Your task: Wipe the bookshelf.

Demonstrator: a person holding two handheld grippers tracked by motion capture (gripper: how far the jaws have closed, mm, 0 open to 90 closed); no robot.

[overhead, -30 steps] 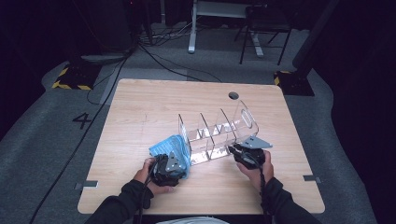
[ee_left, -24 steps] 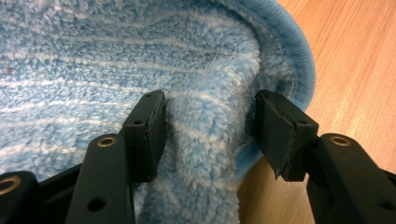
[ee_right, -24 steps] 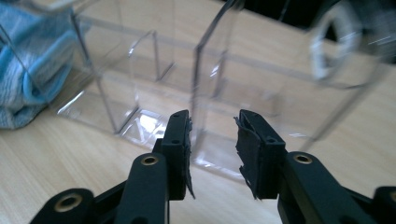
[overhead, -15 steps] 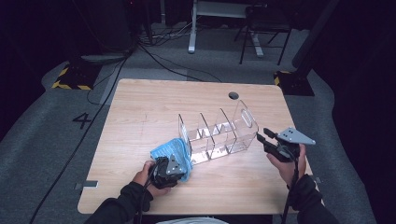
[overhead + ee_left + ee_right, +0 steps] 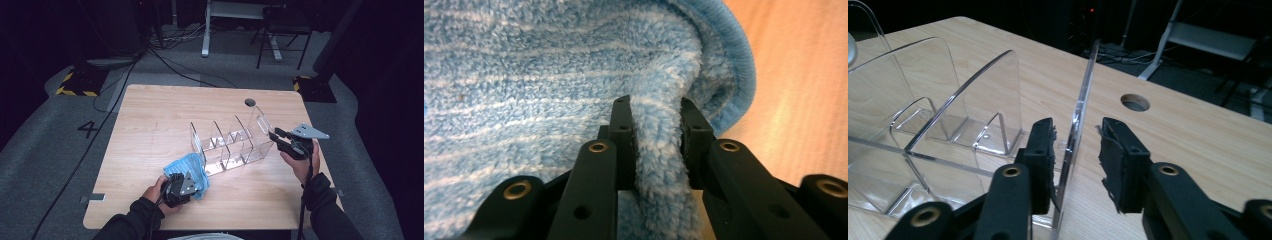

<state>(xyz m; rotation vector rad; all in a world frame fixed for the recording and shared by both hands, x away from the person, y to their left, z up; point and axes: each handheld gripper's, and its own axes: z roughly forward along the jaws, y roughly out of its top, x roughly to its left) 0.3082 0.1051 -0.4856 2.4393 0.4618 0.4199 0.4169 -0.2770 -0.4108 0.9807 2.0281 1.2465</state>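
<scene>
Here, the left gripper is clamped on a fold of a fluffy light-blue microfibre cloth with paler stripes and a stitched blue hem; its jaws have just been closing, and in the left gripper view the pile bulges up between the two black pads. The cloth lies bunched on the near left part of the pale wooden table, touching the near left end of a clear acrylic divider rack with upright rounded panels.

The right gripper, held in the person's right hand at the table's right side, has its jaws apart around the rack's rightmost panel; they have just been closing. In the right gripper view the panel's edge stands between the pads, close against the left pad, with a visible gap to the right pad, whose black lining is ragged and peeling.

The rack sits near the middle of the table, running from near left to far right, its panels standing on a flat transparent base. Its compartments hold nothing. A round cable hole is cut in the tabletop just beyond the rack's far right end. Dark sleeves cover both forearms.
</scene>
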